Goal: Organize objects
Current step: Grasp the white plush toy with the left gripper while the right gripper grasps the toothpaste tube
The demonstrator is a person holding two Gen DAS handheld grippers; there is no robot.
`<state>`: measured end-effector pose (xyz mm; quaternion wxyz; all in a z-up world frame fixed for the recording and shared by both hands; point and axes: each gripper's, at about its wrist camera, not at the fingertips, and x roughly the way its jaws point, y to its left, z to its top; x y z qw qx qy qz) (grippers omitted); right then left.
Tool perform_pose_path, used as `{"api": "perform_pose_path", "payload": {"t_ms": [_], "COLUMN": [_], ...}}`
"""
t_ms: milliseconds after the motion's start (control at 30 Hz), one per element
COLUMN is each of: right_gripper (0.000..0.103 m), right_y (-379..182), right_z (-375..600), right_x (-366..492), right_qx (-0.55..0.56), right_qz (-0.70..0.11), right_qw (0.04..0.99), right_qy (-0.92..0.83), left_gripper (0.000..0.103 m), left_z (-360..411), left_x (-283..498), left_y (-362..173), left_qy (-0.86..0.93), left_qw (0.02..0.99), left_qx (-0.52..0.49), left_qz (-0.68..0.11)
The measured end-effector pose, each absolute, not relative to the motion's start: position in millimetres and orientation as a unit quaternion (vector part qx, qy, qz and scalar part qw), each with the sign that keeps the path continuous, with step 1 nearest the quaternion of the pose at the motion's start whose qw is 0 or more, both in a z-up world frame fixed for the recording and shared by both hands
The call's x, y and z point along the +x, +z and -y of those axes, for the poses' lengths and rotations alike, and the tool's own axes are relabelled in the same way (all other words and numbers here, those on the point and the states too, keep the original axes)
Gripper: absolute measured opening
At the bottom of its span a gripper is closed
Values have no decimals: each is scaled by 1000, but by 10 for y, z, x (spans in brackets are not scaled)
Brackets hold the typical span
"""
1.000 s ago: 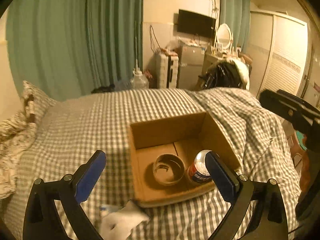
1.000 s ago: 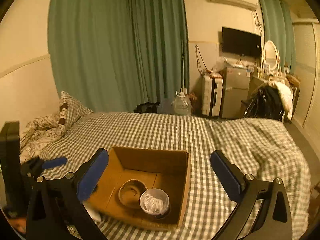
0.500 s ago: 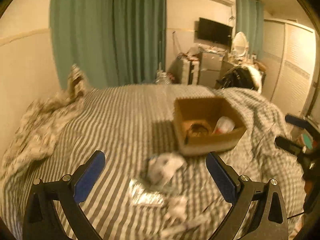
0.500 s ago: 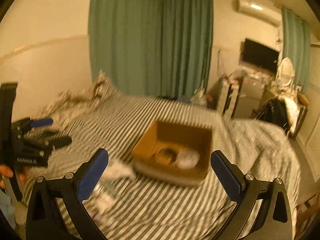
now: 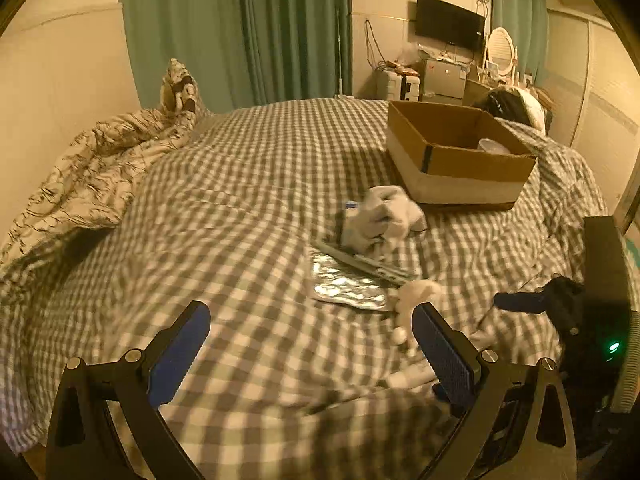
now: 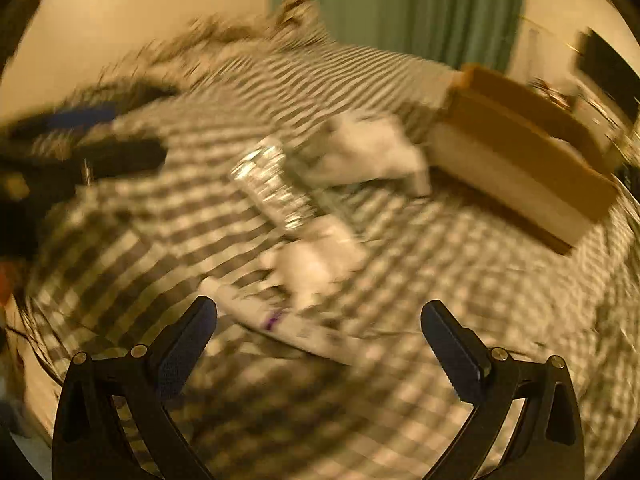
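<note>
both my left claw (image 5: 308,346) and right claw (image 6: 319,332) spread, empty; cardboard box (image 5: 476,164) partly filled; socks (image 5: 380,218), foil pack (image 5: 346,286), tube (image 6: 288,326) remain on the bed (image 5: 224,208).

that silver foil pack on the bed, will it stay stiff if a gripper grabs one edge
Probably not: the silver foil pack lies flat and thin on the checked blanket, so it likely droops. Its shiny, crinkled surface may slip. It looks light.
</note>
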<state>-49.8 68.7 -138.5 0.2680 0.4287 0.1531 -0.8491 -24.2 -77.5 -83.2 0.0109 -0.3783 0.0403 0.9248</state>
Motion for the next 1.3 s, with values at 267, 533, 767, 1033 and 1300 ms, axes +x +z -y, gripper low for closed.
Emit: {"api": "perform_pose_path", "payload": {"t_ms": [267, 533, 767, 1033, 1300], "right_gripper": [73, 14, 9, 9, 9], "right_y": [-1761, -1552, -1205, -1045, -1267], "right_z": [-539, -664, -1128, -1794, -2116], "right_x": [-559, -414, -355, -578, -759], "right_qx": [475, 445, 403, 379, 392], "right_qz": [-163, -152, -119, -84, -52], "right_qw": [276, 287, 265, 184, 186], "right_qy": [-819, -835, -868, -903, -900], "left_gripper": [103, 103, 103, 103, 93], "left_z": [1044, 1045, 828, 142, -211], "left_x": [-323, -307, -321, -585, -1061], "left_y": [-1011, -991, -961, -1202, -1830], "left_qy": [916, 914, 916, 904, 868], "left_qw": [11, 10, 5, 53, 51], "left_qx": [-402, -406, -402, -424, -493], "left_qz": [-10, 2, 2, 8, -23]}}
